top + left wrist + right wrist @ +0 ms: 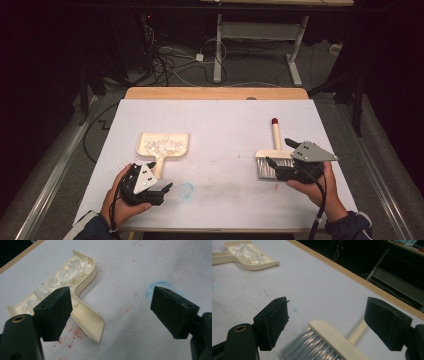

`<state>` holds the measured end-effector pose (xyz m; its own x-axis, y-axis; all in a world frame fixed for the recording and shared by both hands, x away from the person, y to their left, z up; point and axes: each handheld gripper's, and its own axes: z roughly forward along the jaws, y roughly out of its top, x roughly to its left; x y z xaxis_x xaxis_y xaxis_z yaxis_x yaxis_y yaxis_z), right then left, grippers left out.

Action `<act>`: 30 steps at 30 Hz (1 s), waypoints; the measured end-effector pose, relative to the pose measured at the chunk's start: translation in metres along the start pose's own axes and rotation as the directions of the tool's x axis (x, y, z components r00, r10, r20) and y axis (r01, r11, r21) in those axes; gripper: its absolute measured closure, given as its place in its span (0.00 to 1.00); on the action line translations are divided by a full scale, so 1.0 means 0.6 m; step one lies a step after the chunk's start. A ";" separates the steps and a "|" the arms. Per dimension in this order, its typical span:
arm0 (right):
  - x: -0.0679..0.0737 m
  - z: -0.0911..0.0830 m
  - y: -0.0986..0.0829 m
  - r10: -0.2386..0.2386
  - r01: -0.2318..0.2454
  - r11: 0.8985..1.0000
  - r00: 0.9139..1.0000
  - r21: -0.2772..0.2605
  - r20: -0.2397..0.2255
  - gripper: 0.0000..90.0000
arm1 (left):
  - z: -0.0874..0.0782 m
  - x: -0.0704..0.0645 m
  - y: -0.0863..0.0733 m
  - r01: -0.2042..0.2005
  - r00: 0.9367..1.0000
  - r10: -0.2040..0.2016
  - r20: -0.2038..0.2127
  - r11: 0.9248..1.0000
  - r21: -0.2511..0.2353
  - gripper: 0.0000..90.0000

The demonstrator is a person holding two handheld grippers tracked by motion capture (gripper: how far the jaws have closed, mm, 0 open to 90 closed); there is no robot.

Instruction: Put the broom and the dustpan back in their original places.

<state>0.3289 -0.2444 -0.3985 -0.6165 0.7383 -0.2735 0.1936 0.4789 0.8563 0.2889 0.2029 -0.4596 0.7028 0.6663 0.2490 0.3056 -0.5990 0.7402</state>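
Observation:
A cream dustpan (pixel 163 145) holding white scraps lies left of centre on the white table, its handle pointing toward me. My left gripper (pixel 155 179) stands open just beside the handle's end, with nothing between its jaws. In the left gripper view the dustpan (pixel 75 272) and its handle (pixel 88 321) lie by the left jaw, and the gripper (pixel 112 312) is wide open. A cream brush (pixel 274 142) with a red tip and grey bristles lies at the right. My right gripper (pixel 280 153) is open over the brush head (pixel 329 337), not gripping it.
A blue chalk ring (pixel 186 190) marks the table between my hands, and red specks (pixel 75 332) lie near the dustpan handle. The table's wooden far edge (pixel 215 93) borders a floor with cables and a desk frame (pixel 260 30).

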 end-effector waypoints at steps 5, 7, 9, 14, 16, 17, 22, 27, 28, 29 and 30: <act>0.003 -0.004 -0.013 0.007 -0.007 1.000 1.000 -0.010 -0.013 0.22 | 0.001 0.000 -0.001 -0.003 1.000 0.003 0.000 1.000 0.001 0.19; 0.004 -0.005 -0.018 0.002 -0.002 1.000 1.000 -0.011 -0.010 0.23 | 0.001 0.000 -0.001 -0.004 1.000 0.004 -0.001 1.000 0.001 0.19; 0.004 -0.007 -0.023 0.002 -0.002 1.000 1.000 -0.010 -0.004 0.23 | 0.002 0.000 -0.001 -0.004 1.000 0.004 0.001 1.000 0.003 0.19; 0.008 -0.016 -0.038 -0.010 0.011 1.000 1.000 -0.023 0.022 0.24 | 0.003 -0.001 -0.001 -0.014 1.000 0.014 0.002 1.000 0.009 0.19; 0.009 -0.017 -0.044 -0.010 0.011 1.000 1.000 -0.019 0.020 0.24 | 0.003 -0.001 -0.001 -0.016 1.000 0.016 0.003 1.000 0.010 0.19; 0.010 -0.018 -0.046 -0.009 0.010 1.000 1.000 -0.019 0.018 0.24 | 0.003 -0.001 -0.001 -0.016 1.000 0.016 0.004 1.000 0.010 0.19; 0.014 -0.017 -0.067 -0.012 0.012 1.000 1.000 -0.008 0.024 0.24 | 0.005 0.000 0.000 -0.012 1.000 0.012 0.006 1.000 0.009 0.19; 0.020 -0.018 -0.097 0.006 -0.006 1.000 1.000 0.002 0.030 0.24 | 0.008 0.001 0.001 -0.006 1.000 0.006 0.009 1.000 0.006 0.19; 0.022 -0.019 -0.105 0.018 -0.018 1.000 0.999 0.001 0.028 0.24 | 0.008 0.001 0.001 -0.009 1.000 0.009 0.010 1.000 0.006 0.19; 0.023 -0.019 -0.110 0.018 -0.018 1.000 0.999 0.005 0.029 0.24 | 0.008 0.001 0.001 -0.015 1.000 0.015 0.007 1.000 0.010 0.19; 0.025 -0.021 -0.117 0.016 -0.017 1.000 0.999 0.009 0.035 0.24 | 0.008 0.001 0.000 -0.015 1.000 0.015 0.003 1.000 0.009 0.19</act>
<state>0.2962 -0.2731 -0.4573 -0.5860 0.7623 -0.2747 0.2105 0.4706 0.8569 0.2926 0.2009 -0.4625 0.7096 0.6557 0.2580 0.3006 -0.6128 0.7308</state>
